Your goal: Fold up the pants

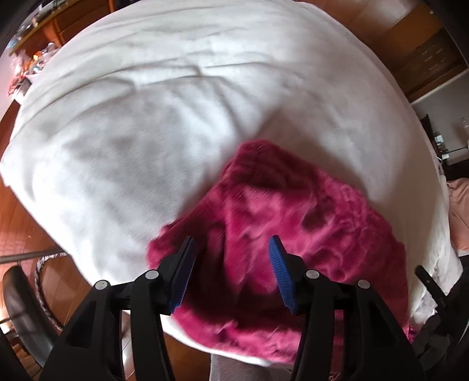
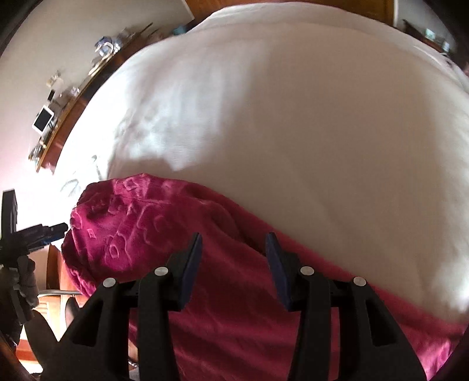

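Pants (image 1: 281, 234), magenta fleece w/ a pressed-in pattern, lie bunched on the near edge of a bed under a white cover (image 1: 176, 117). In the left wrist view the fabric is a rumpled heap w/ one pointed end reaching toward the middle of the bed & the rest spreading to the near right corner. In the right wrist view the pants (image 2: 146, 234) run as a long band along the near edge, a rounded, folded-over lump at the left end, flatter cloth going right to the frame edge.

Left gripper (image 1: 234, 255) hangs over the heap, jaws spread wide, blue pads facing each other w/ pink fabric showing between them; nothing pinched. Can't tell if the tips touch the cloth, blur too strong. Right gripper (image 2: 234, 249) sits over the band just right of the lump, jaws likewise parted, nothing between them but fabric below. Contact there unclear too.

Left gripper also shows at the far left of the right wrist view, near the lump end of the pants, seen side-on. Right gripper's black body pokes in at the lower right edge of the left wrist view.

Around the bed: wood floor (image 1: 17, 222), dark chair (image 1: 26, 307) at lower left, wooden dresser (image 1: 79, 17) w/ clutter beyond the far left corner. Right wrist view has a long shelf (image 2: 73, 96) along the wall w/ small items on it.
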Motion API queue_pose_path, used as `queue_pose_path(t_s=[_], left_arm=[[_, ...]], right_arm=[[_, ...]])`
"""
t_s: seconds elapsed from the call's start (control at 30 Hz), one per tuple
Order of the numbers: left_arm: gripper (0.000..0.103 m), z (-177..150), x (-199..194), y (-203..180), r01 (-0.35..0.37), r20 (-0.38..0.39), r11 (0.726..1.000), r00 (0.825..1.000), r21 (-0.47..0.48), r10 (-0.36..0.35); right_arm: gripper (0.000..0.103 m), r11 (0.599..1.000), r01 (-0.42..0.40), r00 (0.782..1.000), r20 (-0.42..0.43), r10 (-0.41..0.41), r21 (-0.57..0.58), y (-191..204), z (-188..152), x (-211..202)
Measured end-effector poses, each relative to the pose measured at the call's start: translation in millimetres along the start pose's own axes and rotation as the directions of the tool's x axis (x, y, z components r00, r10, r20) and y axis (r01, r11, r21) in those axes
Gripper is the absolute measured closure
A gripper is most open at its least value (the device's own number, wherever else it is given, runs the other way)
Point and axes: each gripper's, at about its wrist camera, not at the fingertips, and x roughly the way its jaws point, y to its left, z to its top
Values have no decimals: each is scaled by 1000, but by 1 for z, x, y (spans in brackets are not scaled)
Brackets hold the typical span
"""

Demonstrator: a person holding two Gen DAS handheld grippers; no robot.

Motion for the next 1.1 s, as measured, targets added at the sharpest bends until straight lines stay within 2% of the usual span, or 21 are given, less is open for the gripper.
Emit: queue_pose_path(t_s=[0.17,0.2,0.23,0.3,0.37,0.43,0.53,0.6,0.67,0.77,0.83,0.9,0.97,1.0,1.03,1.1], left_arm=[[51,20,23,-8,-5,-15,1000,1000,21,5],[51,24,28,-8,-11,-19,1000,1000,23,12],[51,26,33,-9,-17,-24,1000,1000,23,17],[51,33,47,-10,-20,-41,1000,999,24,21],[52,39,56,-11,-26,-54,999,998,39,28],[74,44,60,-10,-31,-55,998,998,47,34],[88,55,54,-6,-1,-24,1000,1000,29,2],[89,63,48,-5,7,17,1000,1000,20,-7],[89,70,49,-5,-16,45,999,999,32,15],[86,73,67,-6,-74,9,995,997,64,73],[85,73,71,-9,-95,5,991,995,93,95],[83,74,68,-11,-102,0,990,995,98,103],[76,74,60,-12,-108,9,990,994,92,108],[69,74,53,-13,-121,21,989,993,90,120],[65,76,49,-14,-129,31,987,992,91,126],[62,76,36,-20,-173,69,978,984,117,165]], right_arm=[[57,1000,-25,997,-72,25,1,11,15,40],[61,1000,-31,996,-86,30,-2,13,17,48],[73,999,-32,994,-105,30,-14,16,19,55],[88,999,9,994,-109,-13,-31,18,22,57],[92,1000,18,996,-91,-19,-13,15,27,54],[94,1000,24,997,-71,-23,12,10,33,48],[96,999,43,998,-54,-41,28,6,39,46],[97,997,73,996,-51,-72,9,6,41,50],[97,995,102,993,-57,-101,5,2,42,57],[101,988,152,986,-64,-152,-4,-4,49,65],[101,991,136,989,-66,-135,12,-11,55,61],[101,991,131,991,-33,-130,2,-12,57,49],[99,992,122,992,-13,-122,-9,-14,58,34],[96,993,118,993,-7,-118,-8,-15,57,28],[88,993,119,993,0,-119,-7,-16,54,22],[77,992,126,992,17,-126,0,-21,46,9]])
